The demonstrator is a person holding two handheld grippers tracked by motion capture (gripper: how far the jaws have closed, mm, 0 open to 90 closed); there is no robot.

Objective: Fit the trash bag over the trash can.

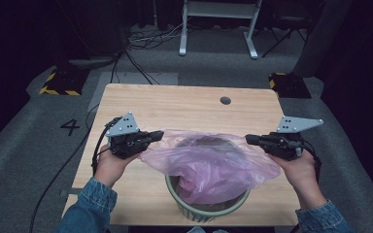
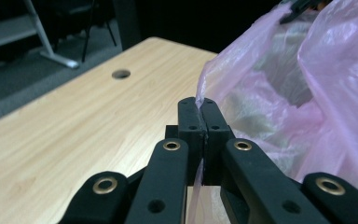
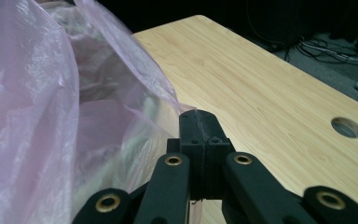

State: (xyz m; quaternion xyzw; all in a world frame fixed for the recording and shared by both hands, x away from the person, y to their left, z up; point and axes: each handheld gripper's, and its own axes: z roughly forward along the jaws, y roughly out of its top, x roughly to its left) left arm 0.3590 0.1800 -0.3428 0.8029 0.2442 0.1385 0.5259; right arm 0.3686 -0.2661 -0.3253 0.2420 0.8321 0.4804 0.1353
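Observation:
A thin pink plastic bag [image 1: 209, 162] is spread over the mouth of a grey-green ribbed bin [image 1: 209, 212] near the front of the wooden table [image 1: 175, 104]. My left gripper [image 1: 161, 135] is at the bag's left rim, shut on a pinch of the film. In the left gripper view the jaws [image 2: 199, 103] meet with the bag's edge [image 2: 307, 93] caught between them. At the right rim my right gripper [image 1: 247, 139] is also shut on the film. The right gripper view has its jaws [image 3: 196, 114] closed where the bag [image 3: 37, 116] runs into them. The bag hangs slack between both grippers.
A round cable hole [image 1: 225, 100] sits in the far part of the table. Bare wood lies behind and beside the bin. Cables [image 1: 141, 41], a white frame [image 1: 218, 24] and two yellow-striped blocks [image 1: 60, 82] are on the grey floor beyond.

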